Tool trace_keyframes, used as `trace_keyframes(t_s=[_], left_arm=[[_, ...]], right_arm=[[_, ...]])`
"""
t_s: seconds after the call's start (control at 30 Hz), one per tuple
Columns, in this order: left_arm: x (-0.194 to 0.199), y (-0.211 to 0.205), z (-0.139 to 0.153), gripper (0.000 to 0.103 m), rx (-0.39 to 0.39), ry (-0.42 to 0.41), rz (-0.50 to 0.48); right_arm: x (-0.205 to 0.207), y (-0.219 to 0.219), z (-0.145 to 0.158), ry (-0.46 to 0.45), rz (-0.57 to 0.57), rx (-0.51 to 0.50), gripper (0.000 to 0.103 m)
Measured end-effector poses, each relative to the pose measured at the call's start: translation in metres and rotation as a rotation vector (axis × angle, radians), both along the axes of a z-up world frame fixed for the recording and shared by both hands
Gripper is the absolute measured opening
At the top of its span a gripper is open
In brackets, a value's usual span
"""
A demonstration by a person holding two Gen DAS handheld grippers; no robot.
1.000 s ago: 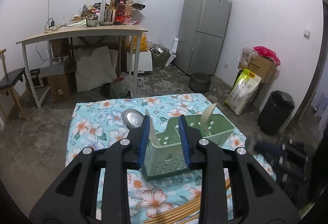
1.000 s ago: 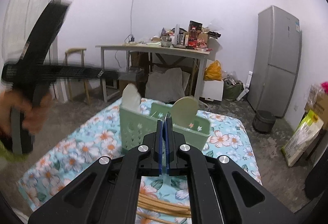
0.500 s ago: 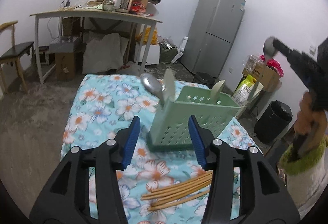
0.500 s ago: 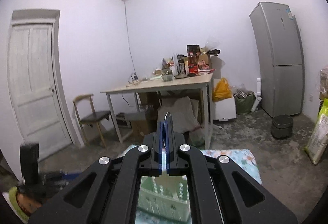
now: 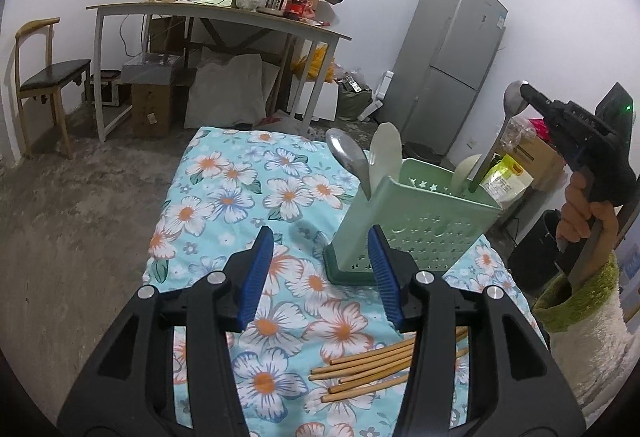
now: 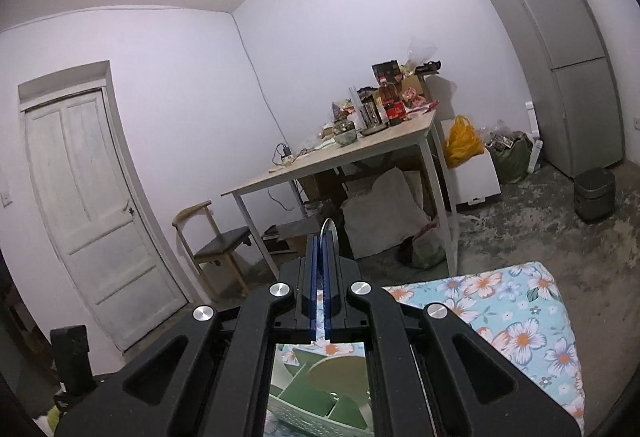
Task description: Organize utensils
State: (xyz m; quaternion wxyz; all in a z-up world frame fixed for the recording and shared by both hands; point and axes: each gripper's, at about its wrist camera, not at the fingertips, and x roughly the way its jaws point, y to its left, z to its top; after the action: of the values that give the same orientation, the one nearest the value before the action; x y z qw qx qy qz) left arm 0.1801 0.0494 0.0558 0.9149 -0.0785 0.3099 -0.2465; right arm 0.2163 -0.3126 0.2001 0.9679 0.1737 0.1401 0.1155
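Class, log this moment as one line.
right gripper: shut on metal spoon | over green plastic utensil caddy | left gripper: open

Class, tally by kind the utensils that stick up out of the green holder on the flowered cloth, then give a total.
Metal spoons: 2
Pale plastic scoops: 2
Total: 4

Left gripper (image 5: 320, 273) angled downward, jaws parted and empty, right gripper (image 6: 320, 277) raised, jaws closed on spoon (image 5: 505, 125), gripped by hand (image 5: 582, 213).
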Motion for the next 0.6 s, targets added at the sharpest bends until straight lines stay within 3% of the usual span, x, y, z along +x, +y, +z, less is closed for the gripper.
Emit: trace_keyframes(t_s=[0.3,0.37,0.43,0.6], left_arm=[[0.003,0.001,-0.003,0.048,-0.002,0.010,0.001],[0.003,0.001,-0.003,0.049,0.000,0.008,0.000],[0.001,0.000,-0.003,0.050,-0.001,0.007,-0.003],[-0.003,-0.004,-0.003,0.050,-0.011,0.007,-0.017]], right_arm=[[0.006,-0.006,-0.052,0.116,0.003,0.025,0.005],[0.000,-0.005,-0.058,0.135,0.003,0.019,0.011],[-0.009,-0.003,-0.061,0.145,-0.008,0.007,0.028],[-0.035,0.002,-0.061,0.150,-0.017,-0.004,0.029]])
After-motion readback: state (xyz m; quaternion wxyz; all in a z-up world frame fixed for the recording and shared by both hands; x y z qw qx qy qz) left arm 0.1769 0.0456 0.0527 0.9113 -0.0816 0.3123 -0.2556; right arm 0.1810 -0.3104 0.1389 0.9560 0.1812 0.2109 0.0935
